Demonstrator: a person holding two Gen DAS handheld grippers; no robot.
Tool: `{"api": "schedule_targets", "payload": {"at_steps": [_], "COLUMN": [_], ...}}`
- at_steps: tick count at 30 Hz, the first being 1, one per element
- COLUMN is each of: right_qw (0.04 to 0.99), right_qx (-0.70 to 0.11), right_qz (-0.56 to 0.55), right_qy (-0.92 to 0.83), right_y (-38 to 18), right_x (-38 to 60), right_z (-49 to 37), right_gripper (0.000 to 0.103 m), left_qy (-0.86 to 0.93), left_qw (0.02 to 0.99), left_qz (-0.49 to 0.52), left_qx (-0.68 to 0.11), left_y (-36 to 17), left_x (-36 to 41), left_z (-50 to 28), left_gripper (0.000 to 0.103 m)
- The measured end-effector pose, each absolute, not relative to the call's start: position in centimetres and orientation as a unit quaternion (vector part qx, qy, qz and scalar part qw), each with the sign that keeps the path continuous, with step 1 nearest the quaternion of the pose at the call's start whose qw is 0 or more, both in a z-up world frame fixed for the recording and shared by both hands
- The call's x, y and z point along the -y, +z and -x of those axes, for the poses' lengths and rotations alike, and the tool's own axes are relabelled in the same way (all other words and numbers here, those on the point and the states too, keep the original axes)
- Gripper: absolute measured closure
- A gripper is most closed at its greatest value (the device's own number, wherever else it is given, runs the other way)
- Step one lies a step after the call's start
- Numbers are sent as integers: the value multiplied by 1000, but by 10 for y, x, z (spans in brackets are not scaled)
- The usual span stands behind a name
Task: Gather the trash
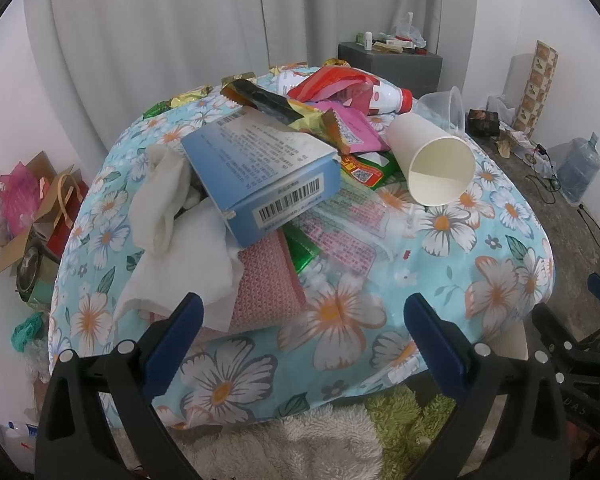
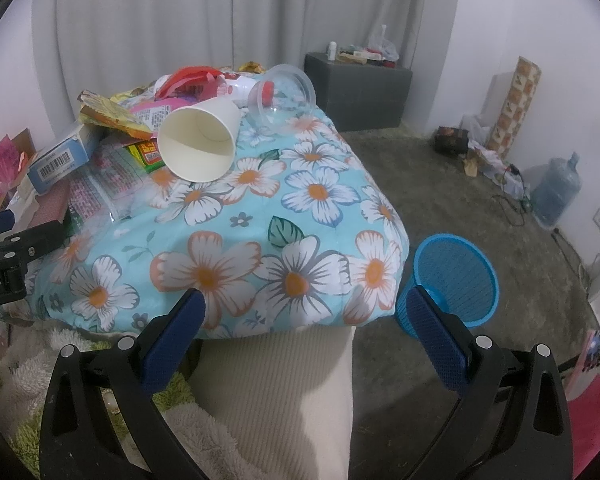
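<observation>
Both hand-held grippers, left (image 1: 304, 328) and right (image 2: 306, 320), are held wide apart, empty. The paper cup (image 2: 198, 142), upper left, is probably targeted for the blue bin (image 2: 456, 280), lower right.

A white paper cup (image 1: 436, 162) lies tipped on its side on the flower-printed blue cloth (image 1: 496, 216), its open mouth facing the camera. Just left of the cup, a blue cardboard box with a barcode (image 1: 260, 172) rests tilted on crumpled white tissue (image 1: 180, 248). Behind the cup sit pink and red snack wrappers (image 1: 352, 128), a red-capped plastic bottle (image 1: 388, 98) and a clear plastic cup (image 1: 446, 106) on its side. A blue mesh bin (image 2: 456, 276) stands upright on the floor, right of the cloth.
</observation>
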State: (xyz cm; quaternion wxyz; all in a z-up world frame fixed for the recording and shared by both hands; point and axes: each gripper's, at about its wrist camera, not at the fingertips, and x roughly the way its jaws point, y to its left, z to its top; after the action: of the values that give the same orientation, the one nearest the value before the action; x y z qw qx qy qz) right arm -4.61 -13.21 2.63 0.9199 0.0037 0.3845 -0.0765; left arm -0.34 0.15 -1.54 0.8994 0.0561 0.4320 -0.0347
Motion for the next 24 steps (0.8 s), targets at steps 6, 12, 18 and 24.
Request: {"api": "schedule_targets", "payload": {"at_steps": [6,12,18,24], "right_qw": [920,920,919,925], "right_qx": [-385,-385,-385,-367], "right_qz": [-5,-6,-9,-12], "right_qy": [-77,-76,-78,-99], "right_y": [26,26,27,35], "right_x": [131,131,130,139], "right_z": [47,47,47,39], "right_gripper": [7,7,7,7], "left_qy": [-34,-35,-43,-50], "left_qw": [899,899,903,917], "left_qz": [-56,-56,-51,-21], "left_qx": [-432,-433,-425,-395], "left_y": [-16,-15,-18,-10], "left_x": [-2,-1,-6,-25], "left_z": [3,3,8,9], "left_gripper": [4,4,4,4]}}
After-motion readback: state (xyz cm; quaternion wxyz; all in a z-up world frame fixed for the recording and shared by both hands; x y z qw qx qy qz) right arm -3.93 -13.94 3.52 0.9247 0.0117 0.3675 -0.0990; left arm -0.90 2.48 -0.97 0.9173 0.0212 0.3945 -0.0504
